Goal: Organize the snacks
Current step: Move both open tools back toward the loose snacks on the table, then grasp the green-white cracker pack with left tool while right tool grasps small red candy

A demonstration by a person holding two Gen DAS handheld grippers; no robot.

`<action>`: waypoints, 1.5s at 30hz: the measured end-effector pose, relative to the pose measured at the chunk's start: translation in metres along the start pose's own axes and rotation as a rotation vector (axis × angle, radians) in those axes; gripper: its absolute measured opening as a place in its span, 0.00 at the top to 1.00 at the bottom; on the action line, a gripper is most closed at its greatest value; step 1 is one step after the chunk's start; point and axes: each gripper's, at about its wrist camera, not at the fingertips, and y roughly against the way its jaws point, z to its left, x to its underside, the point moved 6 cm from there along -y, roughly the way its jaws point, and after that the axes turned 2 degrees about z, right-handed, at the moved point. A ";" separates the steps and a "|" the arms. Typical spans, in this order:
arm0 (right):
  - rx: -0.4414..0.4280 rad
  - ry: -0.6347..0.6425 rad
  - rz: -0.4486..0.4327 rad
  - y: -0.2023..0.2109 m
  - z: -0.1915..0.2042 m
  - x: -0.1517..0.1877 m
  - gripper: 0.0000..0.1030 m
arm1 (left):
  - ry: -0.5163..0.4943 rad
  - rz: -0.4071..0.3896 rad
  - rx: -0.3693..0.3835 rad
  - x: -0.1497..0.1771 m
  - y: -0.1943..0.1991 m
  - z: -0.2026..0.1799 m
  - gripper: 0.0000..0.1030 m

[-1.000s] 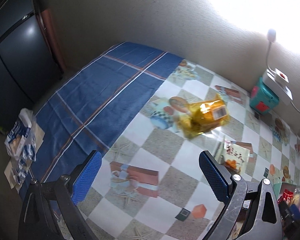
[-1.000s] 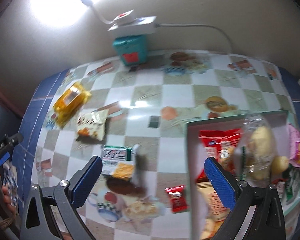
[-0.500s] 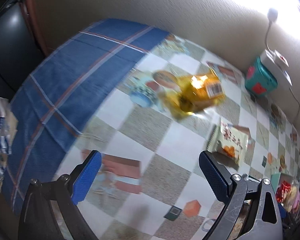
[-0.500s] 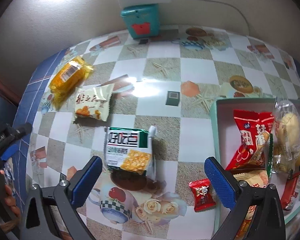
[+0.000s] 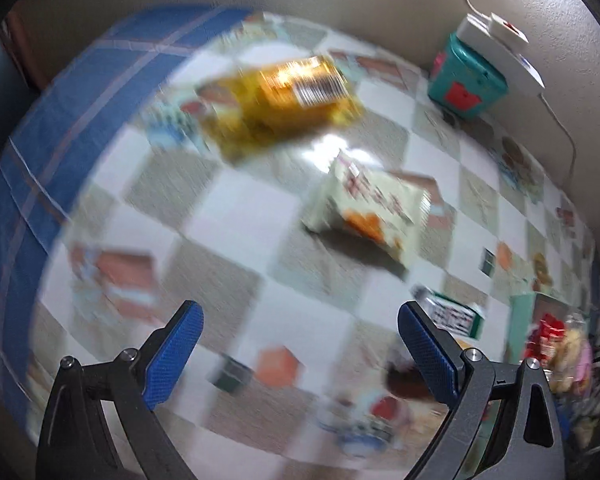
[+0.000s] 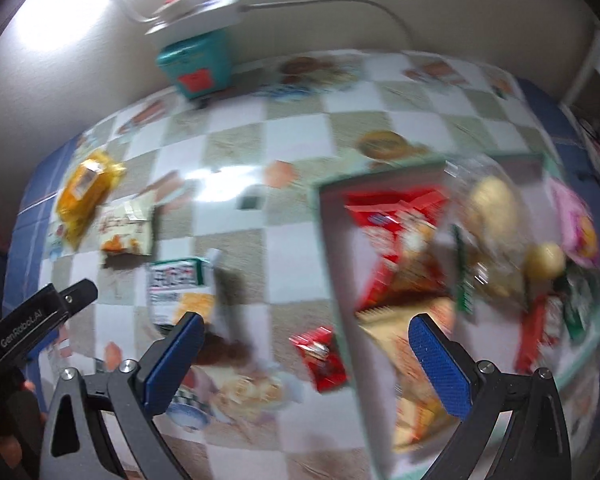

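Loose snacks lie on the checkered tablecloth: a yellow packet (image 5: pixel 288 96) (image 6: pixel 86 192), a cream packet (image 5: pixel 374 210) (image 6: pixel 126 230), a green-and-white cracker packet (image 6: pixel 180 292) (image 5: pixel 454 314) and a small red packet (image 6: pixel 322 356). A green-rimmed box (image 6: pixel 326 216) at the right holds several snacks. My left gripper (image 5: pixel 300 354) is open and empty, above the cloth, short of the cream packet. My right gripper (image 6: pixel 306 364) is open and empty, above the small red packet and the box's left wall. Both views are blurred.
A teal box (image 5: pixel 464 80) (image 6: pixel 198 68) with a white power strip (image 5: pixel 500 46) on top stands against the back wall. A blue plaid cloth (image 5: pixel 60 128) covers the table's left part. The left gripper's body (image 6: pixel 32 316) shows at the right view's left edge.
My left gripper has swung right and forward, bringing the yellow and cream packets closer. My right gripper has shifted right and nearer the box.
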 end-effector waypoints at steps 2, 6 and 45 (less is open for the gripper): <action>0.000 -0.020 0.002 0.002 -0.009 0.004 0.00 | 0.019 0.014 0.033 0.009 -0.001 -0.009 0.05; 0.005 -0.027 -0.010 0.007 -0.025 0.004 0.00 | 0.022 -0.022 0.048 0.016 0.011 -0.026 0.05; -0.068 -0.045 -0.013 0.007 -0.041 -0.004 0.00 | -0.082 -0.004 0.097 0.029 -0.010 -0.072 0.39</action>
